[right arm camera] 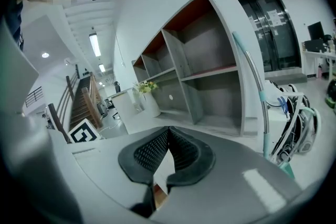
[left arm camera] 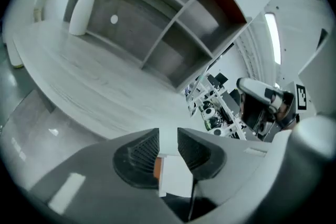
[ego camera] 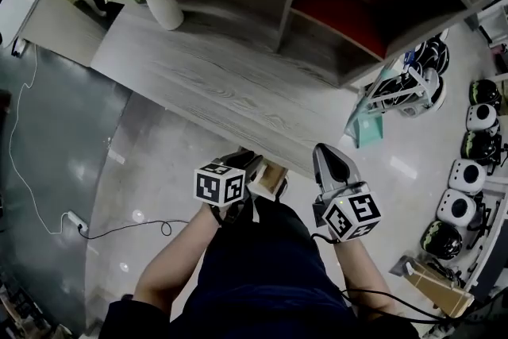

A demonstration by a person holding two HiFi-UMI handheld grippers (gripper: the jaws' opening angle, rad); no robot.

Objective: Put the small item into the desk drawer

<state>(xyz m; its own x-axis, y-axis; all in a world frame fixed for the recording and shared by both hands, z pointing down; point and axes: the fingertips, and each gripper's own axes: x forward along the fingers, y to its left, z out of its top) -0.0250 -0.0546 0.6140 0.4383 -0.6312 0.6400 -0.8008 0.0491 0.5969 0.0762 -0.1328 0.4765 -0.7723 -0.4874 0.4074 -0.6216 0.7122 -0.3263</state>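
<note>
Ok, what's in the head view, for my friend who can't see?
Looking down, a person's left gripper, carrying a small tan box, and right gripper hover at the front edge of a grey wooden desk. A white vase of flowers stands at its far left.

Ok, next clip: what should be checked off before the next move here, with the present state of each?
1. Item in hand: ok. A small white box sits between the jaws of the left gripper.
2. Right gripper free to pull a handle: ok. Its jaws meet at the tips and hold nothing.
3. Drawer found and open: cannot tell. No drawer shows in any view.
4. Desk edge within reach: ok. Both grippers are just in front of it.
5. Vase out of the way: ok. It stands at the far back corner of the desk.
</note>
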